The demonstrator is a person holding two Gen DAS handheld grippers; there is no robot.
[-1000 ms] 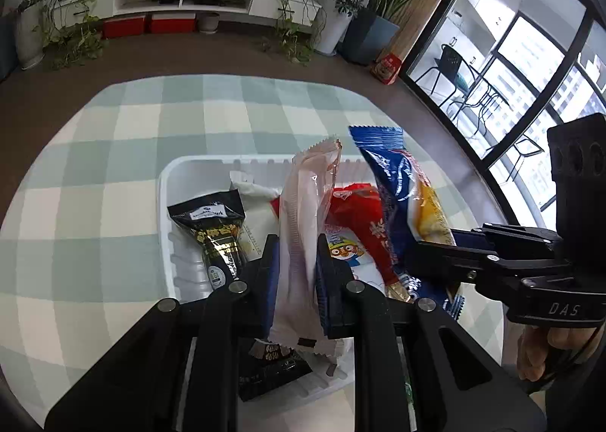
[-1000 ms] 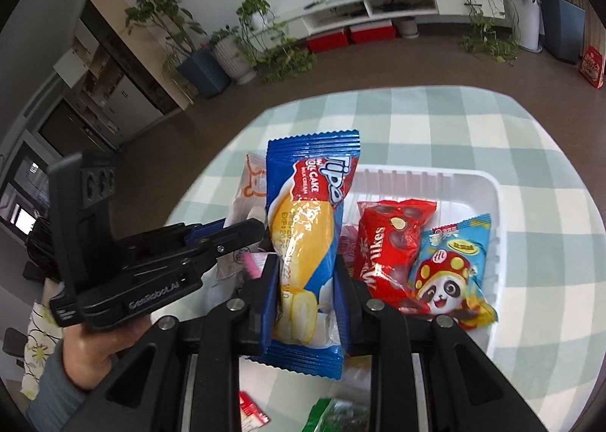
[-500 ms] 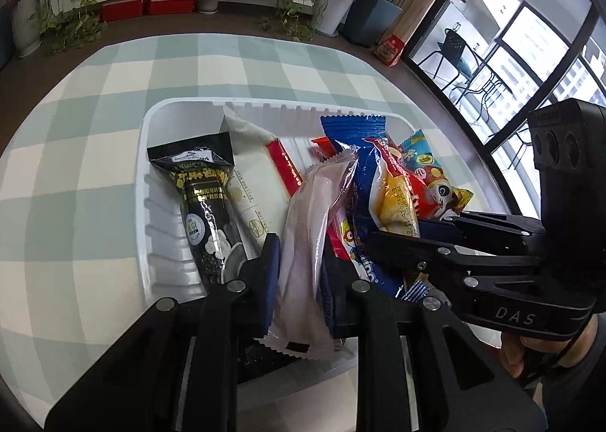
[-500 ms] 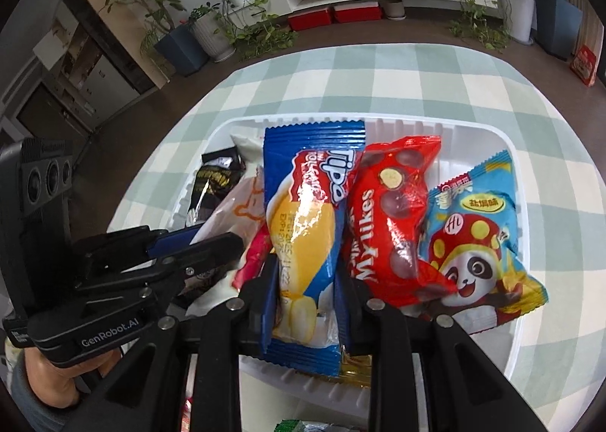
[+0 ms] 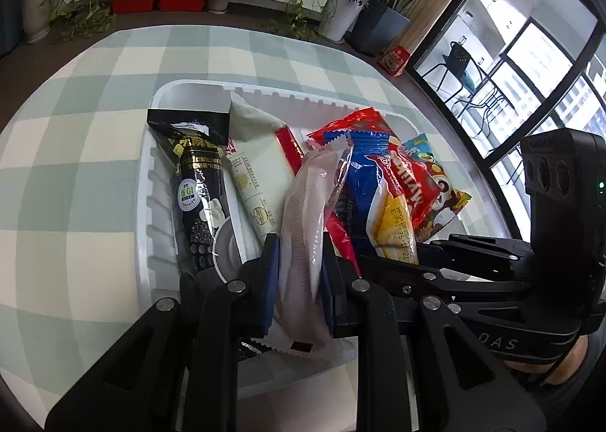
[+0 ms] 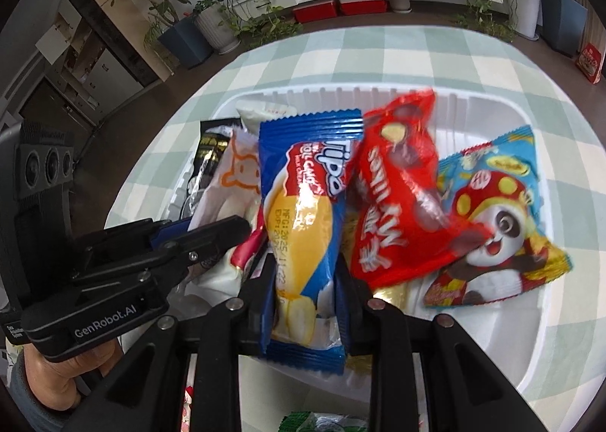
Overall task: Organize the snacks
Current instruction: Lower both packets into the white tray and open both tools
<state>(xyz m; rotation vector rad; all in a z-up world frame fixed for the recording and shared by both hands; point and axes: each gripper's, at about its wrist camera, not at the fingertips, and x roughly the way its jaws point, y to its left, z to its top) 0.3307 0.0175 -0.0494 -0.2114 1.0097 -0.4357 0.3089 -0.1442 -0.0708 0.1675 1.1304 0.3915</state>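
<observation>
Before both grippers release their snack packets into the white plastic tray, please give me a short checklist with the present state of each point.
1. Left gripper shut on the pale pink plastic packet: ok.
2. Right gripper shut on the blue and yellow roll cake packet: ok.
3. Both packets over the white plastic tray: ok.
4. Free tray floor under the packets: cannot tell, other snacks hide it.
5. The two grippers apart, not touching: cannot tell.

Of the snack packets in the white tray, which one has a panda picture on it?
The light blue packet at the tray's right end, seen from the right wrist. It lies partly under the red packet, which shows round chocolates instead.
</observation>
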